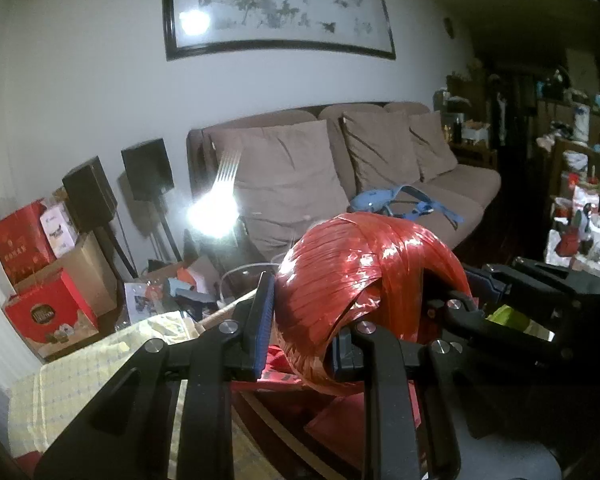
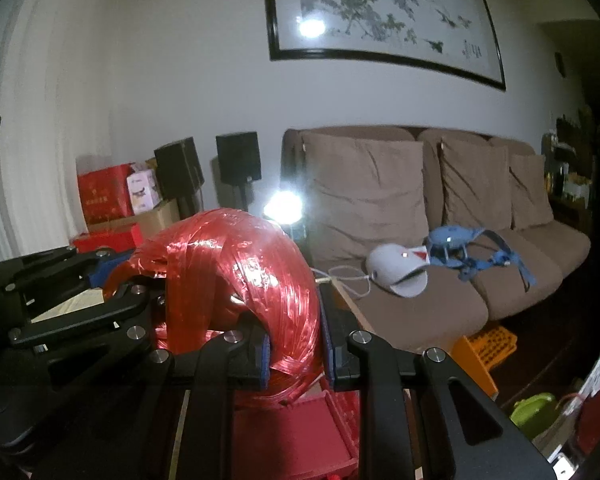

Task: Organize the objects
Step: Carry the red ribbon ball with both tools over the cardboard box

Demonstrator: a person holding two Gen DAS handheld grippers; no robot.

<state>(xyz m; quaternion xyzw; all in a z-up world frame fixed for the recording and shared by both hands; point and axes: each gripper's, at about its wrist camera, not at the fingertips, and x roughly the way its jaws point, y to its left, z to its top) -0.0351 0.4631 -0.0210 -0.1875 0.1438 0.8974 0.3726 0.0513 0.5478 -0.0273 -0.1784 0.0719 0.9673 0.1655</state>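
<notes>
Both grippers, left (image 1: 300, 324) and right (image 2: 296, 344), pinch one red twine roll (image 1: 364, 276). White helmet (image 2: 398, 272) shows only in right view; roll's underside hidden.

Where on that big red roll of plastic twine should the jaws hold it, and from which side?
Grip the red twine roll across its wound band, the way both grippers already hold it: the left gripper pinches one side of the ring, the right gripper the opposite side. It is a hollow ring, so one jaw can go inside the hole and one outside. The slick strands probably make a one-sided grip less secure.
</notes>
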